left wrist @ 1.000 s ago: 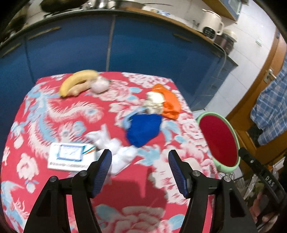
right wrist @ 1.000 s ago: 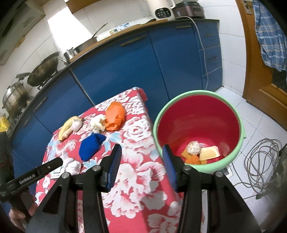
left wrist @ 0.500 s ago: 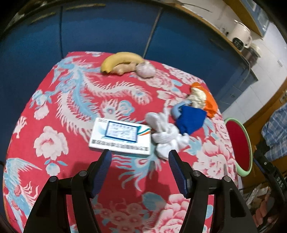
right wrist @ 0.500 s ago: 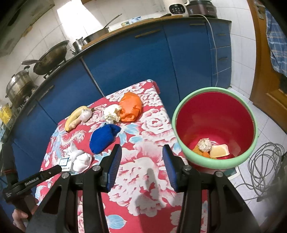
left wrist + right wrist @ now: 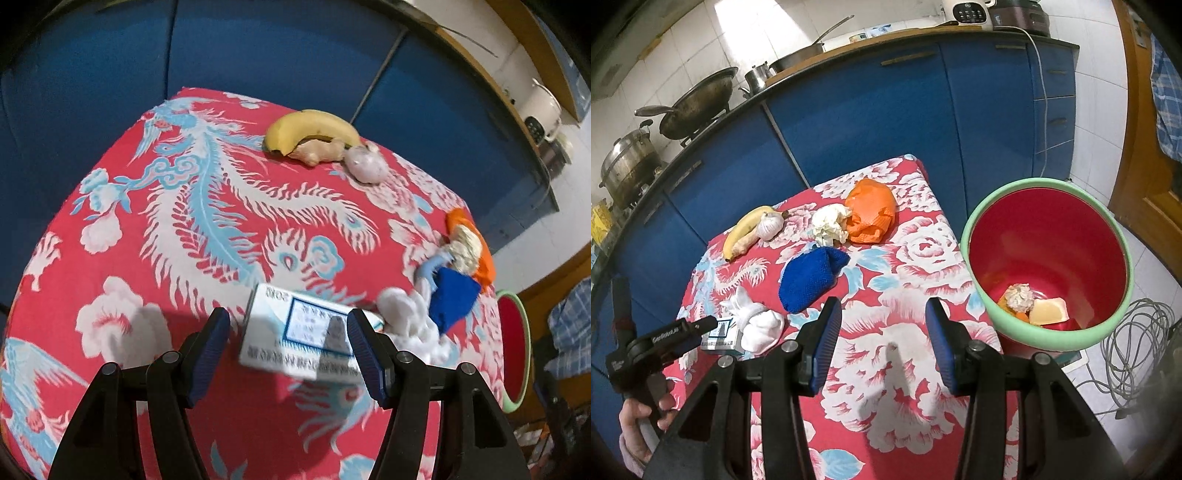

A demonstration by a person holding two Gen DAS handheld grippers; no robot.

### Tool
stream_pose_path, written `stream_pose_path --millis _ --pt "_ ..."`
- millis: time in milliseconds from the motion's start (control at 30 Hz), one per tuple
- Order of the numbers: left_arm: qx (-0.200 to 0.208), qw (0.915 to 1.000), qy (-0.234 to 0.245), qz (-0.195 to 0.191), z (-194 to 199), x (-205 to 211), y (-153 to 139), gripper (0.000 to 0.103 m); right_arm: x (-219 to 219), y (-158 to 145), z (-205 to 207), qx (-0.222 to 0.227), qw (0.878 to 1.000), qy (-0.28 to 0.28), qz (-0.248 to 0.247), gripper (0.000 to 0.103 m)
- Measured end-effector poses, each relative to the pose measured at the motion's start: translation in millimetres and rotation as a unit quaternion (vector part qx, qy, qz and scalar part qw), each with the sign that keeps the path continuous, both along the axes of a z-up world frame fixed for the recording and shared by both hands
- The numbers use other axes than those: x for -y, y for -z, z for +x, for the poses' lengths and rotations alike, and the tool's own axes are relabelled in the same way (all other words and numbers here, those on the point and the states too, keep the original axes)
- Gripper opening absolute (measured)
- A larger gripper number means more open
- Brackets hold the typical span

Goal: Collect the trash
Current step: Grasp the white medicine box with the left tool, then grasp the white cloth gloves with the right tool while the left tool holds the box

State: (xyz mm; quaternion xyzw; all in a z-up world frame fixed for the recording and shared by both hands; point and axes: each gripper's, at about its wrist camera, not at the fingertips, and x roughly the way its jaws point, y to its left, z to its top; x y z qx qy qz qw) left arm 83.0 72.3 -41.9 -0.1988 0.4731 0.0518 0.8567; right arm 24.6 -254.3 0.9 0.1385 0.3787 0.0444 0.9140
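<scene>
Cabinets (image 5: 871,122): we are facing a run of blue kitchen doors behind the table.
Table (image 5: 916,258): we are working over a red cloth with white and pale blue flowers and birds.
Bin (image 5: 971,266): we are seeing a red tub with a green rim standing on the floor just off the table's right edge, with a few scraps lying at its bottom.
Left gripper (image 5: 289,349): we are holding it tilted down over the table's near part with its jaws standing partly open and gripping nothing; the white box is lying on the cloth in the gap between them, untouched as far as we can tell.
Right gripper (image 5: 883,339): we are holding it over bare cloth beside the bin, jaws partly open and empty.
Banana (image 5: 312,129): it is lying at the far edge.
White box (image 5: 306,334): it is lying flat, just beside the white wad.
Orange bag (image 5: 871,216): it is sitting crumpled near the far right corner.
Blue cloth (image 5: 812,278): it is lying mid-table.
White wad (image 5: 757,323): it is sitting just left of the blue cloth.
</scene>
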Motion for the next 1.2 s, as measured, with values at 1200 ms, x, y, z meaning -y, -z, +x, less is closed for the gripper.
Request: stream_pose_path --millis 1200 --pt "-0.020 0.9872 0.124 0.098 2 50 18 0.095 -18 8 10 -0.012 1.000 -0.023 -0.001 0.049"
